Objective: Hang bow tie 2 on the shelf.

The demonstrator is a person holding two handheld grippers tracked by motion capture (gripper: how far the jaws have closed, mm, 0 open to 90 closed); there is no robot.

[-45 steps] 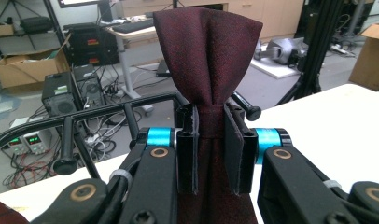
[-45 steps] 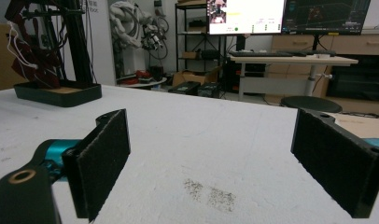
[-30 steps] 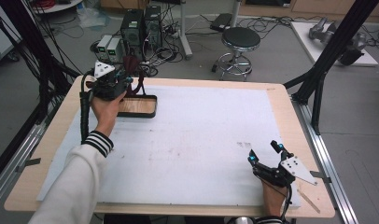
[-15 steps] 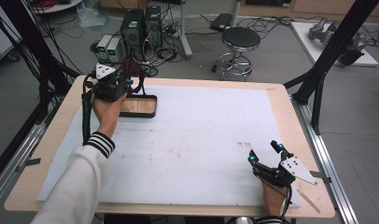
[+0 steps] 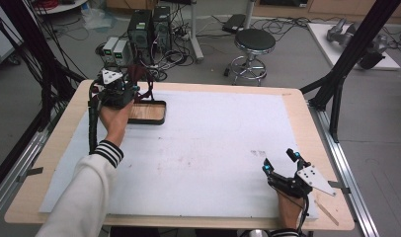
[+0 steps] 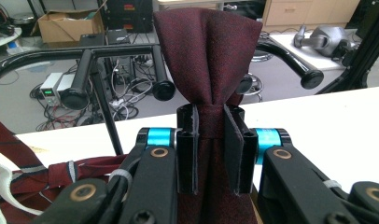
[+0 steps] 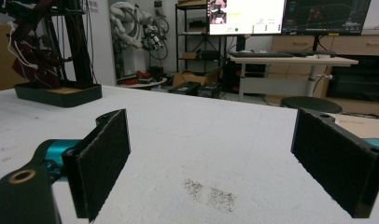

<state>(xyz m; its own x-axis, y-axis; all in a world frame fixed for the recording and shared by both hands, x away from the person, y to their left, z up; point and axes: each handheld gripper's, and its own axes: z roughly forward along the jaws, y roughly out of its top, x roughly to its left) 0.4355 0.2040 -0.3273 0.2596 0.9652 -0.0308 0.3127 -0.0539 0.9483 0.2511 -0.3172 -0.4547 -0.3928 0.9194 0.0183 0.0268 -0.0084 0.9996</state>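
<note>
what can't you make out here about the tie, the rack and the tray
- Tie: the left gripper view's bottom edge cuts it off below the closed jaws; its length is unknown.
- Rack: in the high view the left gripper and hand hide most of it.
- Tray: its left end sits under that hand; too far off in the right gripper view to show contents.
- Right gripper: open, nothing between its jaws.

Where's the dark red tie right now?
The dark red tie is pinched in the left hand-held gripper at the table's far-left corner, by the black rack over the wooden tray.
</note>
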